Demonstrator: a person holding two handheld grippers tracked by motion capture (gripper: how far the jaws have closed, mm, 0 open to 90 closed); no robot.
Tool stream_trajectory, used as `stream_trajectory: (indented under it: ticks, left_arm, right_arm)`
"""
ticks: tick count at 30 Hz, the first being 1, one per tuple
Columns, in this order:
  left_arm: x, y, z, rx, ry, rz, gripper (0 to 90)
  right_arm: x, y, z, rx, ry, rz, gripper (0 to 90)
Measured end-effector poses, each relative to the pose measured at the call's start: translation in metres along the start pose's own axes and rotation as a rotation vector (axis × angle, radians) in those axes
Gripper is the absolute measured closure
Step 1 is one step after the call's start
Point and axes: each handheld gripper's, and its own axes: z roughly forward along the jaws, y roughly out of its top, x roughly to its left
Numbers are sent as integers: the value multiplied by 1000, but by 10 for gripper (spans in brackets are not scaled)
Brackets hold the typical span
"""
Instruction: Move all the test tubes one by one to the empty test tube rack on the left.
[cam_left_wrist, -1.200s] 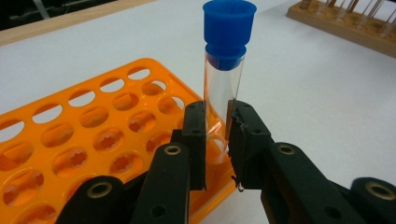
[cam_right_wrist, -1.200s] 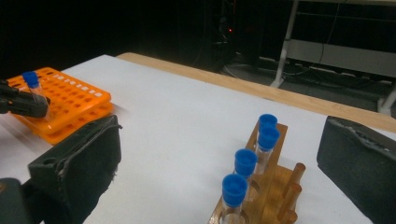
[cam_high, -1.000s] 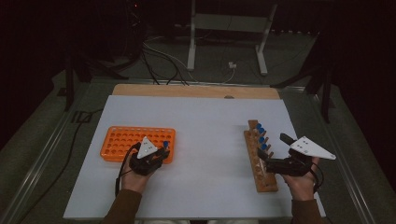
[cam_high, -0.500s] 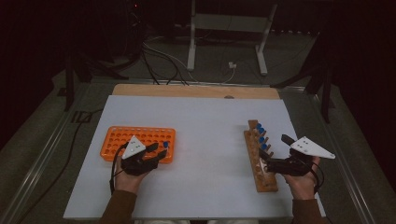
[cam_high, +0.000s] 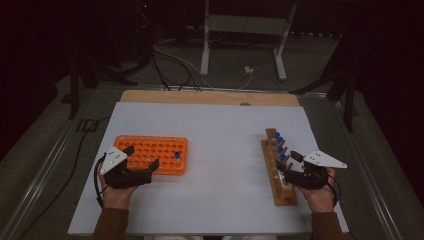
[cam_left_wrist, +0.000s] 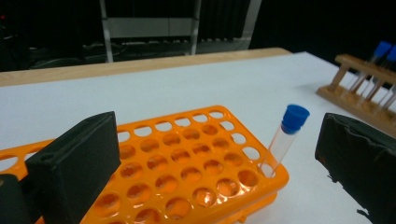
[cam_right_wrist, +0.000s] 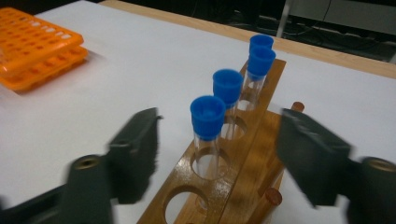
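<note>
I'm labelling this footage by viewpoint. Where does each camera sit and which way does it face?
High view: above the person's side, looking forward and down on the table; forearms, both hand-held grippers.
Left gripper view: between its open jaws, toward the orange rack.
Right gripper view: jaws flank the wooden rack.
Shared: both racks.

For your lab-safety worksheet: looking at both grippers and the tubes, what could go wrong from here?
1. The tube in the orange rack leans in a corner hole; the left gripper, jaws just opened, stands either side and could knock it over.
2. The right gripper, jaws just closing around the nearest tube in the wooden rack, might bump the next tube close behind.
3. A tilted pull could jam the tube and lift the rack.
</note>
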Motion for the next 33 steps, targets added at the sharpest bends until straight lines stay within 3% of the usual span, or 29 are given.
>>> stream_trajectory:
  ticks: [4,13,33]
  left_arm:
    - [2,-1,-1,-1,5,-11,5]
    - [3,-2,0,5,9,-13,5]
    - [2,-3,1,12,15,-6,5]
  right_arm:
    - [2,-4,3,21,-9,-37,597]
    - [3,-5,8,32,-17,-65,743]
    - [4,-1,3,13,-3,-69,769]
